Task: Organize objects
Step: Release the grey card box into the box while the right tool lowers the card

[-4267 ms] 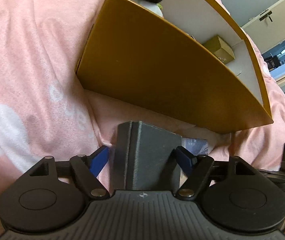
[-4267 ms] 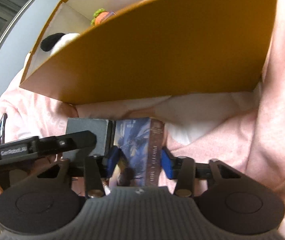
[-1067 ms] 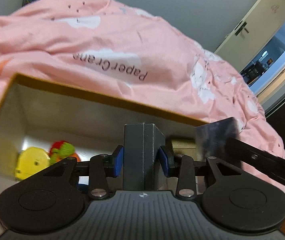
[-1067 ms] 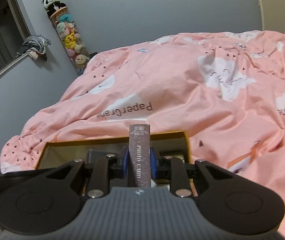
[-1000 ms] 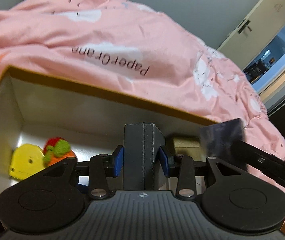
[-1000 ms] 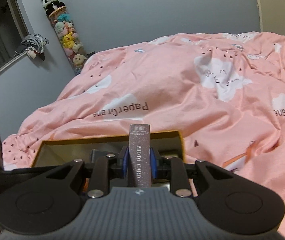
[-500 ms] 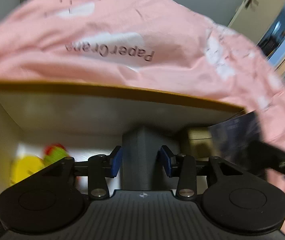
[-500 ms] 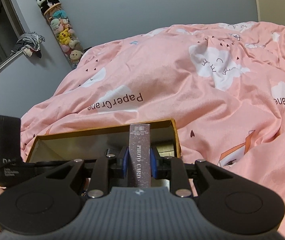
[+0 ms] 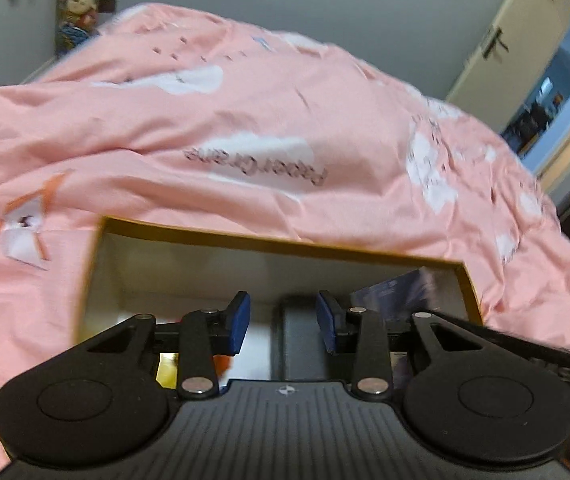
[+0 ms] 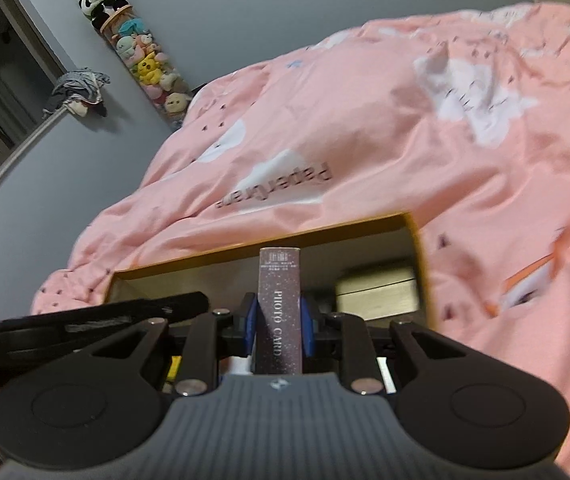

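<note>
The pink duvet fills the bed, and the open box sits on it right under both your hands. Your left gripper hangs over the box's middle. A second ago its blue pads were pinching the grey case; now there's daylight on the left side and the case sits low between the jaws, down in the box. The jaws have just been closing a little again, yet they stand part open and, as far as the blur lets me judge, press on nothing. That one looks delivered.

Your right gripper is clamped hard on the photo card pack, spine up, jaws nearly shut on it. It's poised over the box's right half, just beside the small gold tin. It hasn't gone in yet, so that's your next drop, I'd say, in the gap left of the tin.
</note>
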{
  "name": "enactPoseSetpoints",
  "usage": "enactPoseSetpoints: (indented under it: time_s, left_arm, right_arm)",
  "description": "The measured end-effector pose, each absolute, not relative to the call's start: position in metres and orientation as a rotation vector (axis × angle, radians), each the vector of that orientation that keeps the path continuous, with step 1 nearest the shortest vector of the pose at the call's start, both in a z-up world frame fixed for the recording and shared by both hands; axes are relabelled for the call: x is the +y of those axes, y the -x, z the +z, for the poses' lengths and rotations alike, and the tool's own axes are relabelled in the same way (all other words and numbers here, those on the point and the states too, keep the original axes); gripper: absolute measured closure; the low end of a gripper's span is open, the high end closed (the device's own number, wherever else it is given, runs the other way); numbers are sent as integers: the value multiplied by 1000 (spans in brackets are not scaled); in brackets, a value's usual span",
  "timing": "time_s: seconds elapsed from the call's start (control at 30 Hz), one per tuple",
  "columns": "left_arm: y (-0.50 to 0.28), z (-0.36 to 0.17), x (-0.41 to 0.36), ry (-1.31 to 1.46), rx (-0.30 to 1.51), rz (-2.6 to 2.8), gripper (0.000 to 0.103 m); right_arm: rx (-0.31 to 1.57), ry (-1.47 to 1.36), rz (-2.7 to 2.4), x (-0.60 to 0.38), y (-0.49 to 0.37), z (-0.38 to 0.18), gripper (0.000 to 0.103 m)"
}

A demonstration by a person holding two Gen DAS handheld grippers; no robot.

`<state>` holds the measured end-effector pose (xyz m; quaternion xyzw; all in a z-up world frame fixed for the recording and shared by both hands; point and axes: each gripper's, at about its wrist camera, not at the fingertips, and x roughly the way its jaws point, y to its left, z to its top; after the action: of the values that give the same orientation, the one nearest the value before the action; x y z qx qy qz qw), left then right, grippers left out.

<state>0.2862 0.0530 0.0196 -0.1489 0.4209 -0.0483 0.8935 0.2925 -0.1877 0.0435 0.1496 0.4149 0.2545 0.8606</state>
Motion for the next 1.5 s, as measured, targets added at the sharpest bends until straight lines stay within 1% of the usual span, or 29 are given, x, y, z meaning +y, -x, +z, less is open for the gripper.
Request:
enactPoseSetpoints:
  time_s: [0.13,0.33,0.57,0.83,1.2,1.4,1.5]
  left_arm:
    - [-273,23,73,360,822,-68,62]
    - [-260,11,89,424,799,-42,64]
    - [-253,3,89,440,779,-40,64]
    - [-246,-5,82,434,790,-66,64]
    - [-243,-4,86,458,777,-61,64]
    - [-243,-6,85,458,783,-63,64]
    - [-242,-7,84,452,787,-64,64]
  right_arm:
    - [896,-369,546,-163,-298,35,79]
    - [916,-406,518,-129,-303,15,79]
    - [874,-368,492,-111,-299,4,79]
    - [877,-244,381,-121,-300,-1,80]
    - [892,-266,446,-110,-300,1,80]
    - [969,-300,429,-111,-313,-11,79]
    - [1003,-298,403,-116,-317,-15,77]
